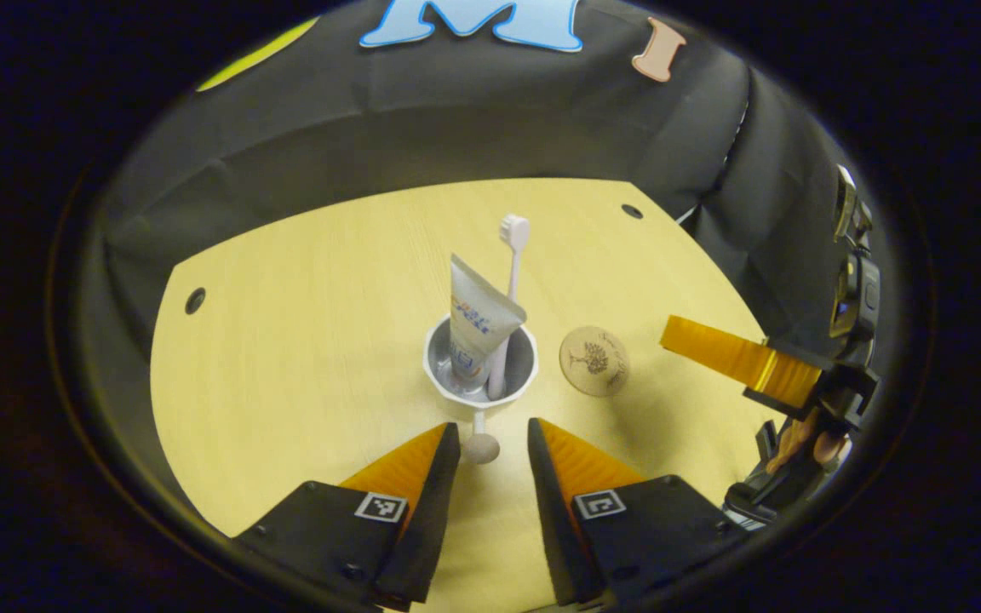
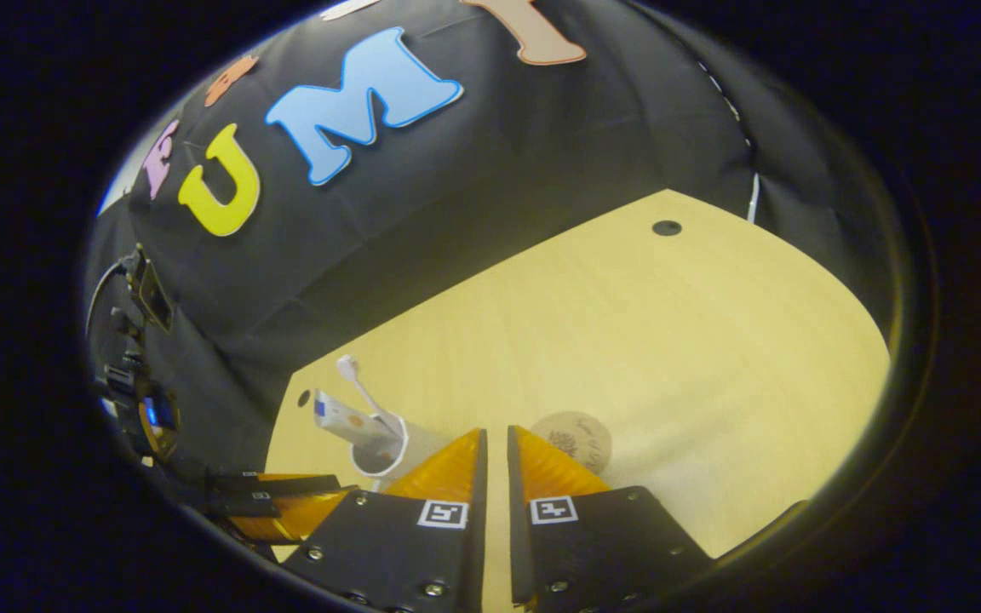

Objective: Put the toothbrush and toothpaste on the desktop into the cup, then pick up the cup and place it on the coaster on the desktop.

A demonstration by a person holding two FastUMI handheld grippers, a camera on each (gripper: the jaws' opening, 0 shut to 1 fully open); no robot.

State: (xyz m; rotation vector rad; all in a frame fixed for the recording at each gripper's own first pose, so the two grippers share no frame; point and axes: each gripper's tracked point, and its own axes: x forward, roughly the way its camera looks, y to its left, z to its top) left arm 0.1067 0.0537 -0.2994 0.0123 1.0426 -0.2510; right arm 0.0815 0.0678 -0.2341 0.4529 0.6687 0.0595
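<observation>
The cup point(image 1: 480, 368), at frame centre in the left gripper view, stands on the tabletop point(image 1: 286, 358) with the toothpaste point(image 1: 475, 323) and toothbrush point(image 1: 509, 281) leaning inside it, so I judge loading done. The coaster point(image 1: 594, 361) lies just right of it, apart. My left gripper point(image 1: 495, 430) has its jaws parted and empty, aimed at the cup, presumably to lift it. The right gripper view shows my right gripper point(image 2: 496, 438) with jaws nearly closed, empty, and the cup's side wall at lower left.

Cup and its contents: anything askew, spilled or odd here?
Nothing stands out. The cup stands upright on the table with toothpaste and toothbrush inside, beside the coaster, not yet on it. No spill.
</observation>
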